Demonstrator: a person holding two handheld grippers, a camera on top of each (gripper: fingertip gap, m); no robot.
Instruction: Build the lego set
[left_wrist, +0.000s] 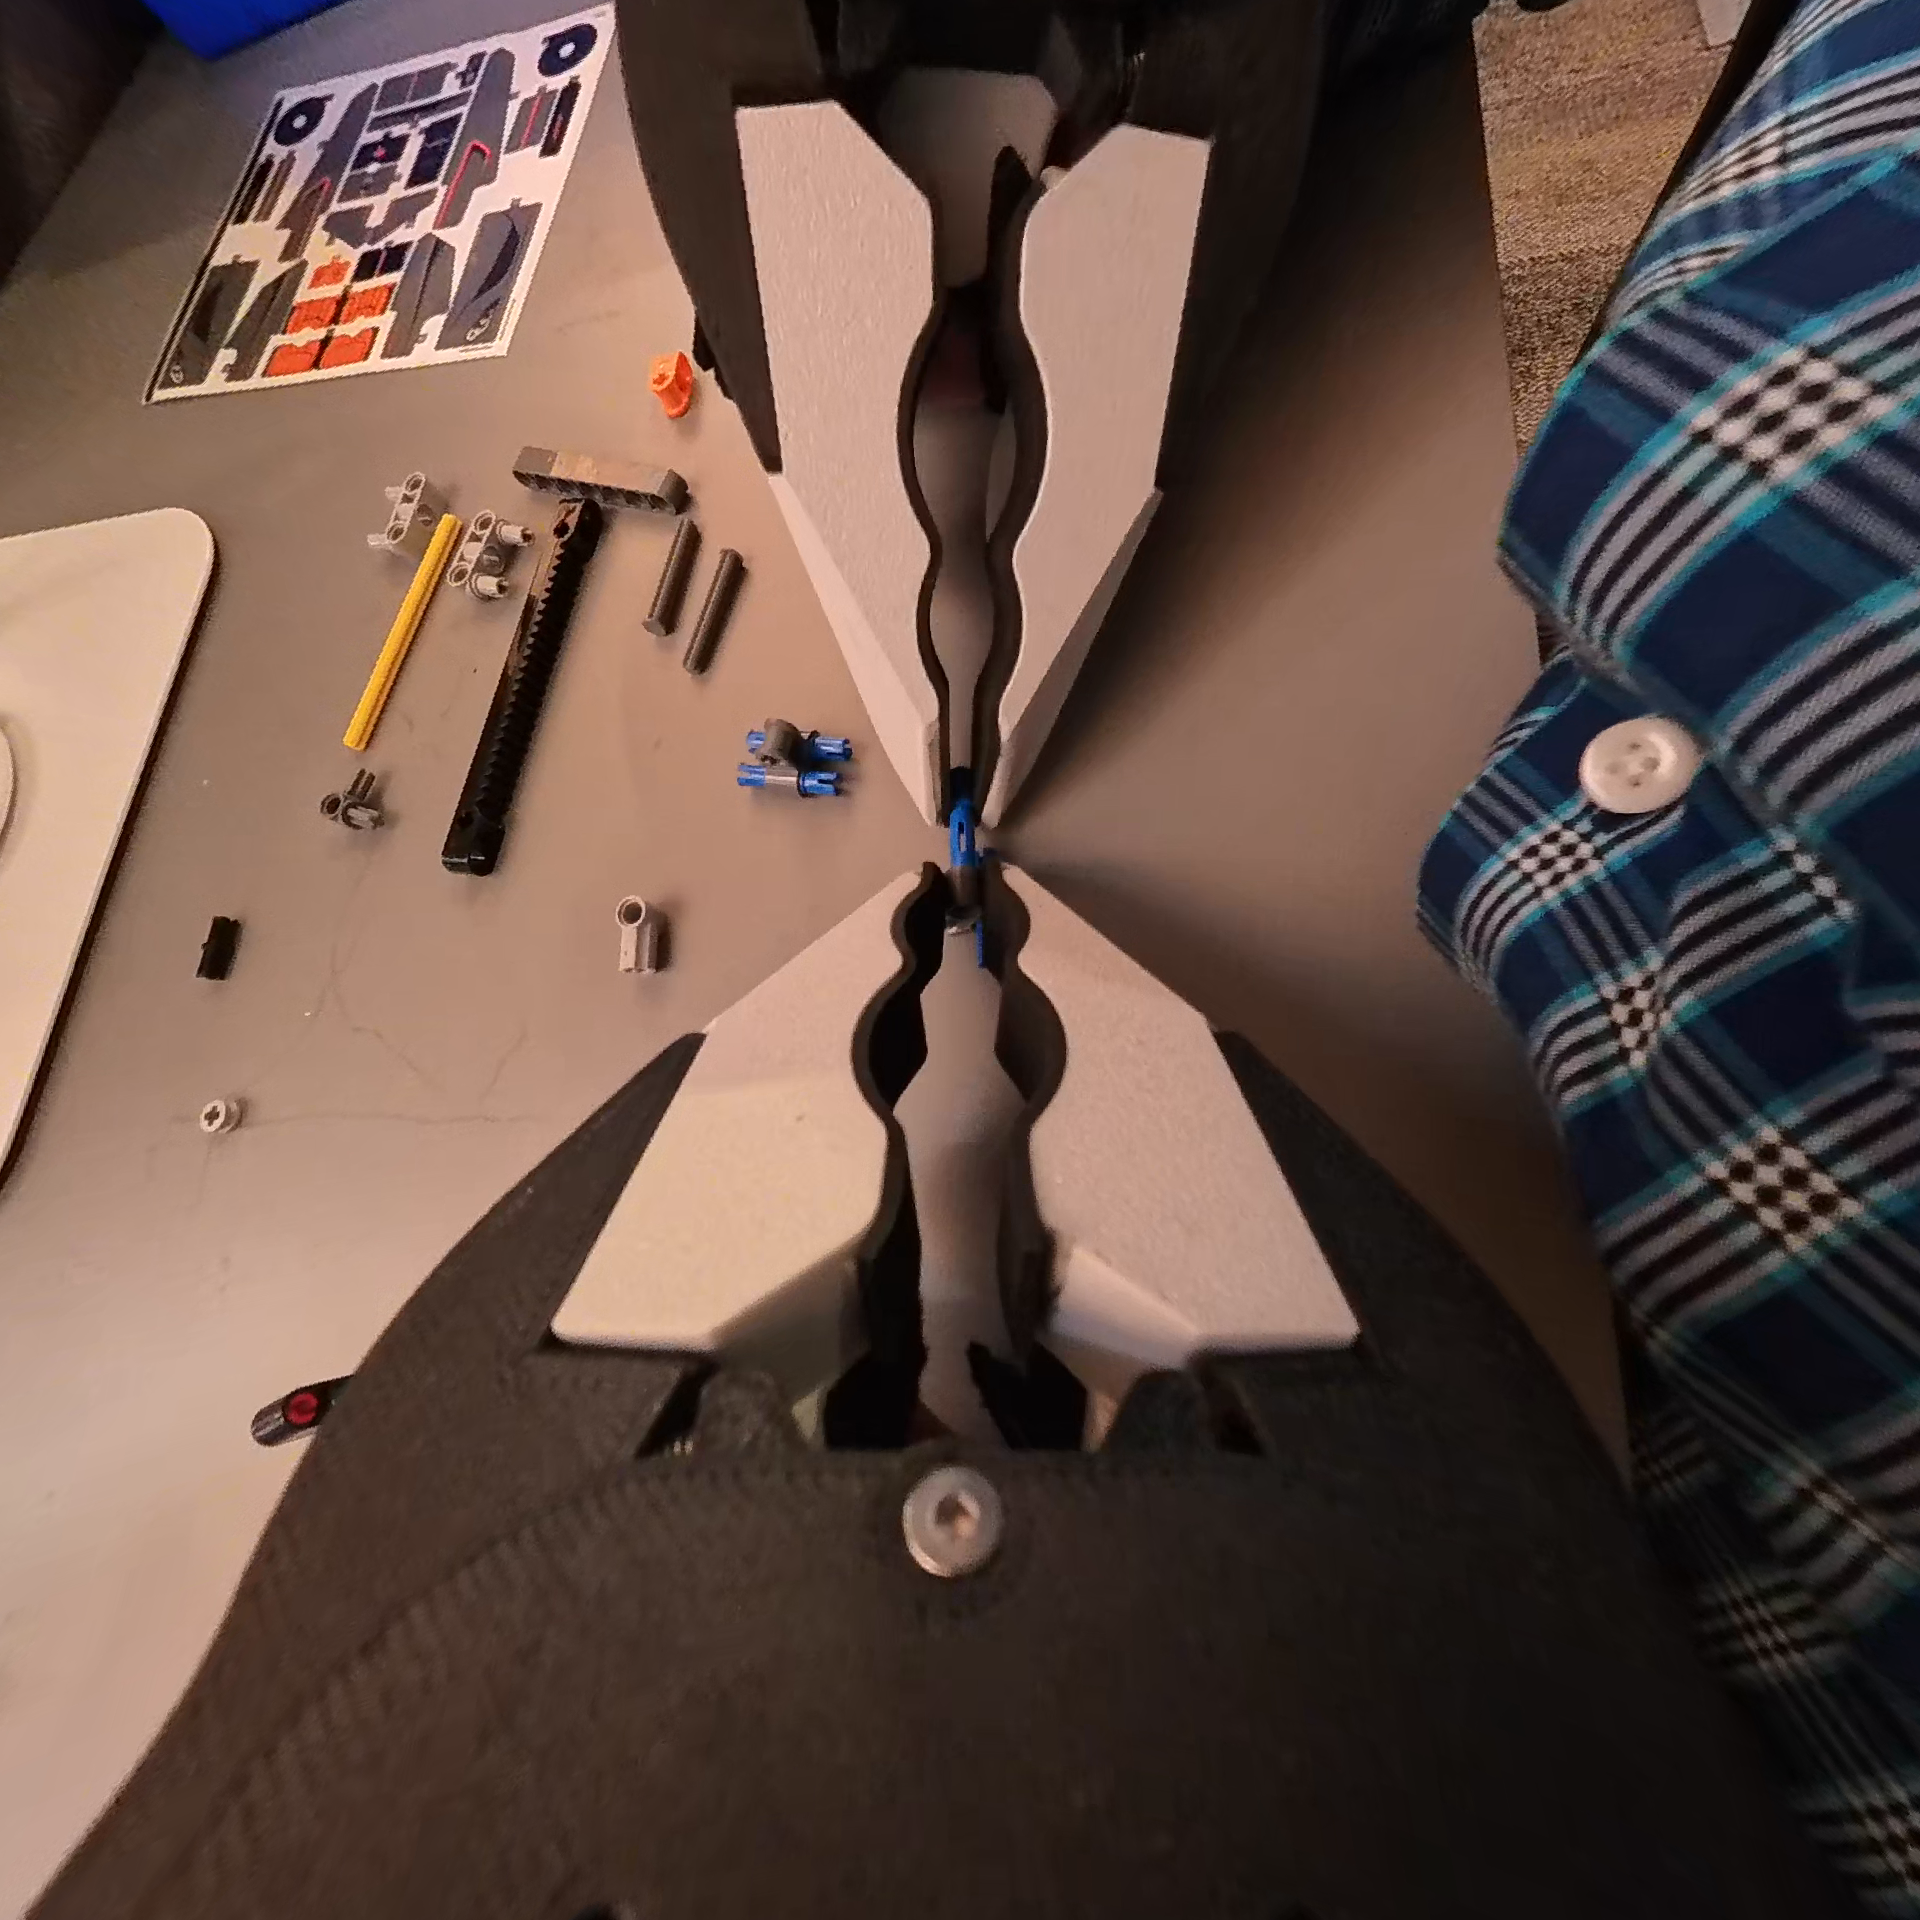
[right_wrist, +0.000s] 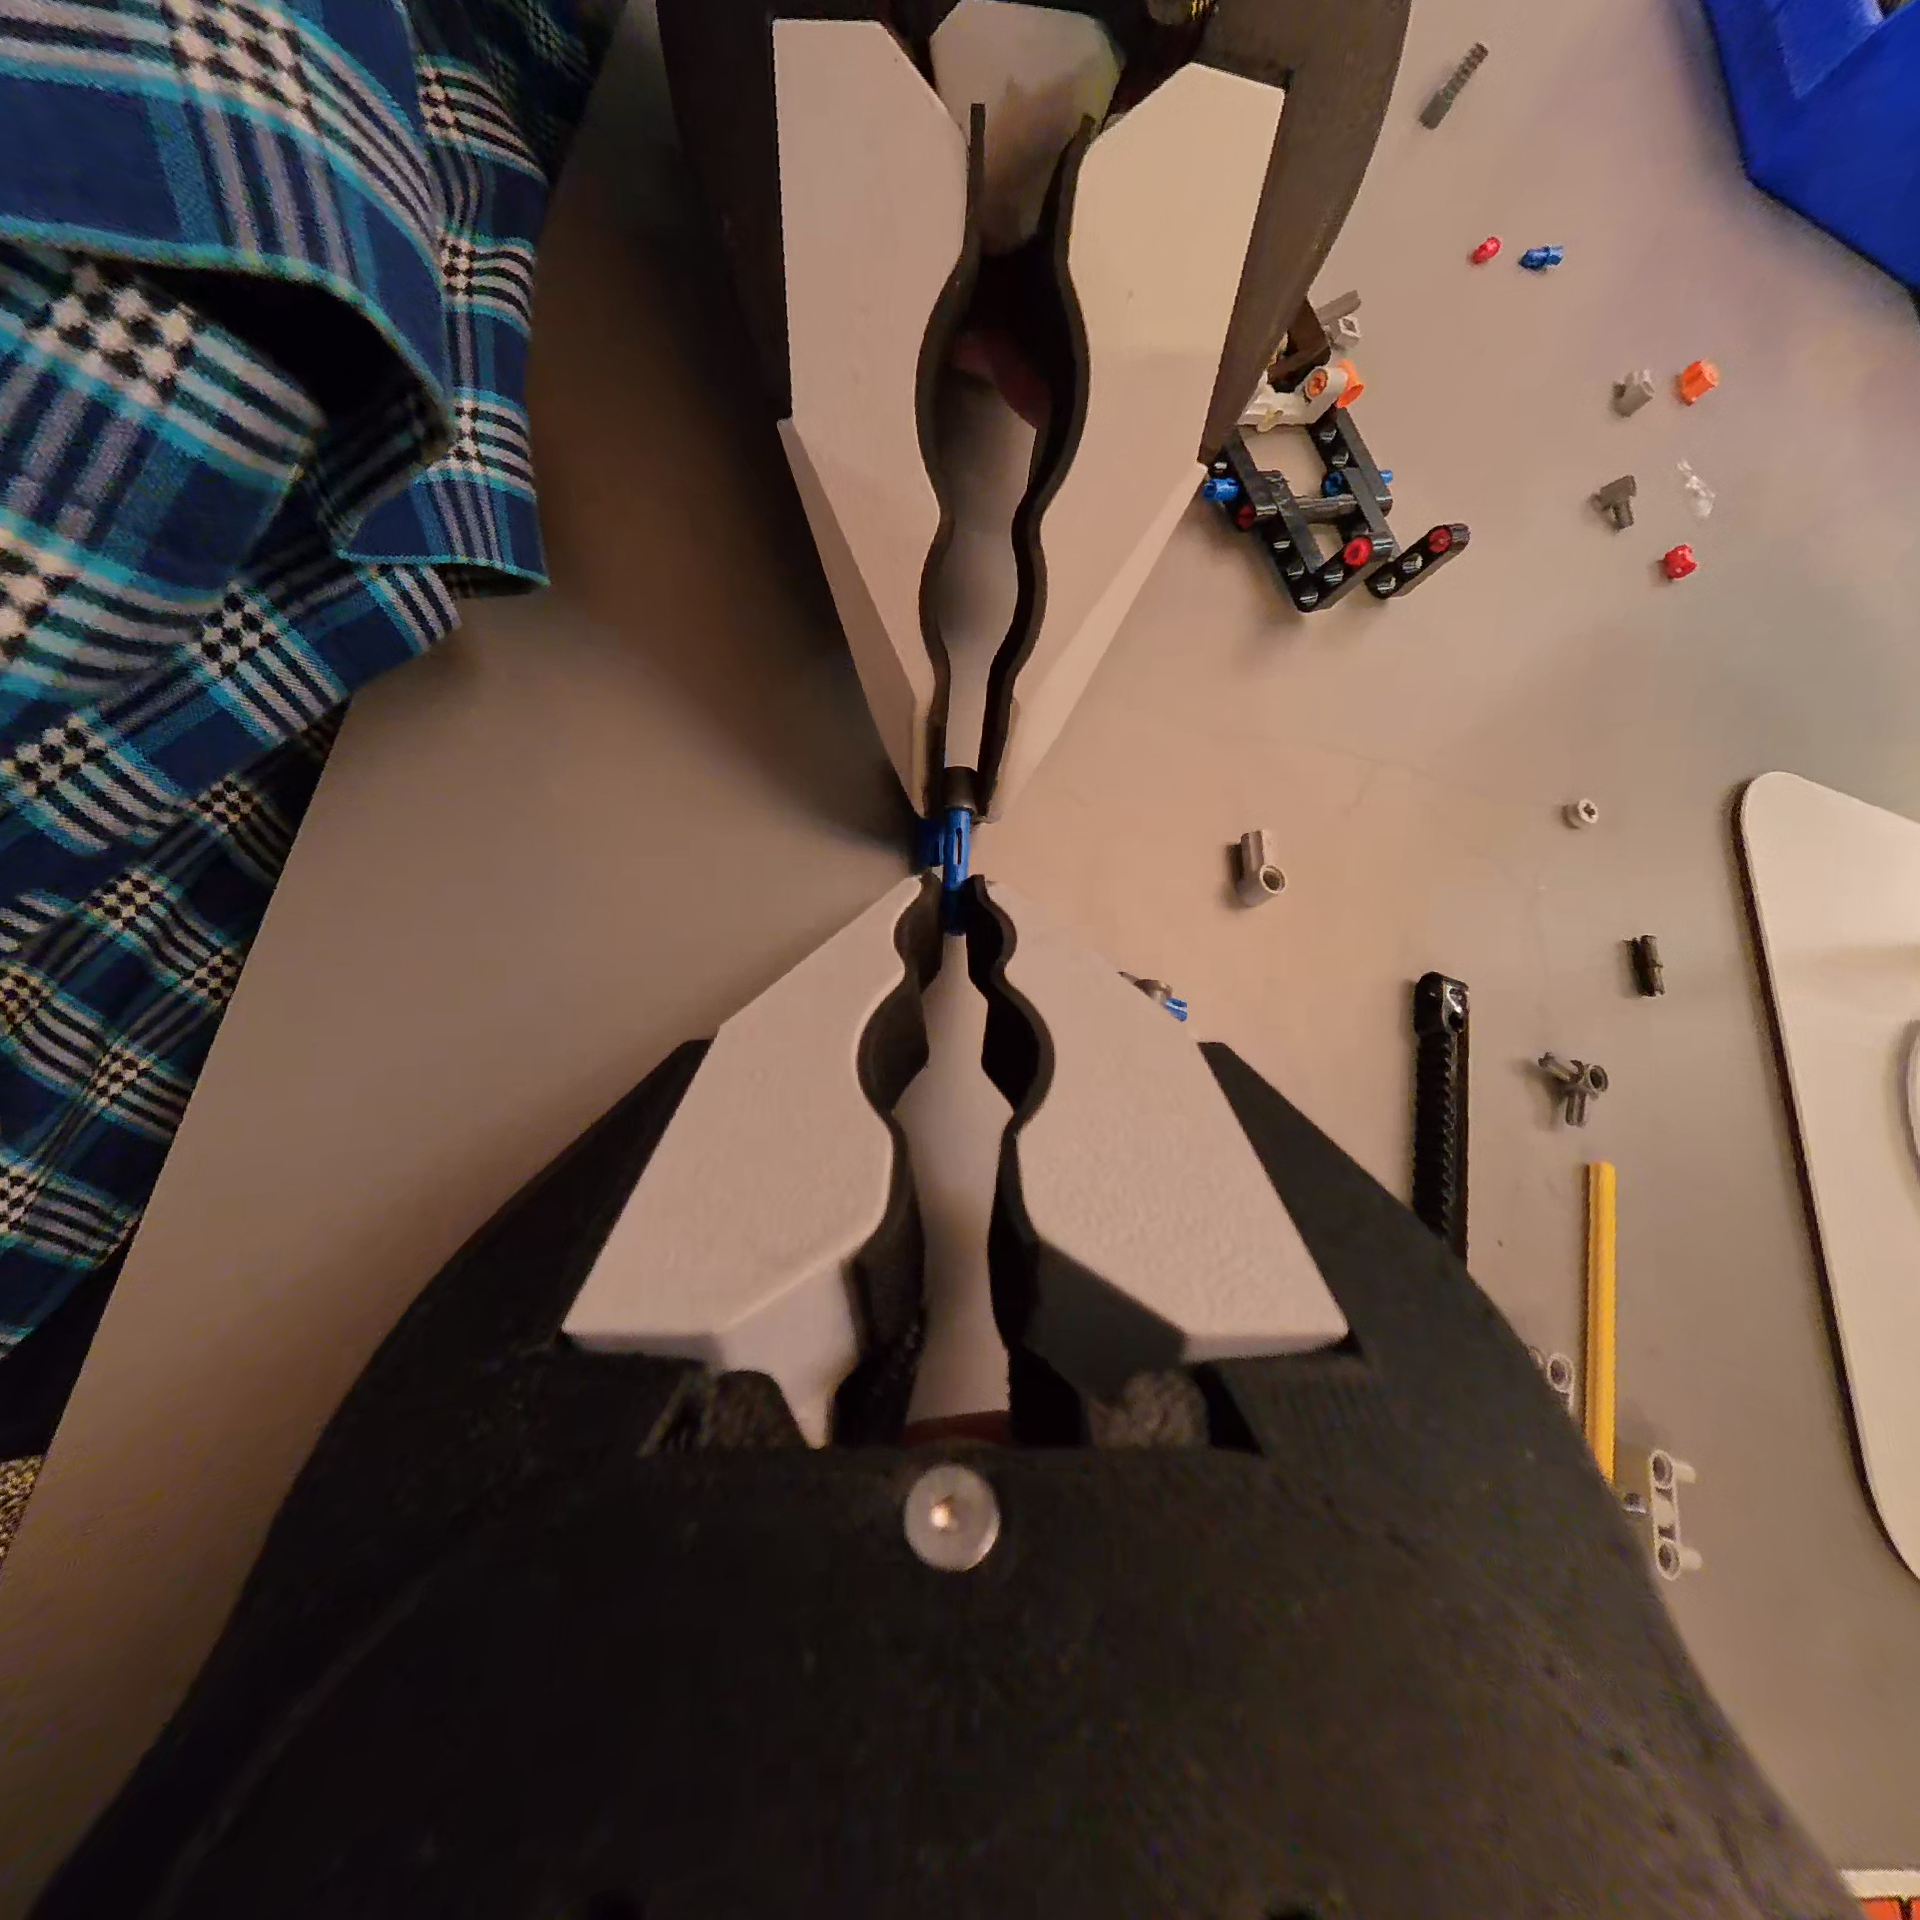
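My left hand-held gripper (left_wrist: 961, 902) pinches a grey connector; my right hand-held gripper (right_wrist: 951, 902) pinches a blue pin (right_wrist: 954, 840), tips meeting above the counter (left_wrist: 1195, 831). No legible writing on the sticker sheet (left_wrist: 384, 208). Bare counter lies beneath, toward my plaid shirt (left_wrist: 1714, 935).

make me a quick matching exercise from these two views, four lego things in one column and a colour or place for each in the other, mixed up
Things:
1. long axle
2. toothed rack
3. pin
4. sticker sheet

Colour or place:
A. pinched between the tips of the left gripper and the right gripper, above the table
B. lying flat at the far left of the table in the left wrist view
C. yellow
D. black

Pairs: 1-C, 2-D, 3-A, 4-B
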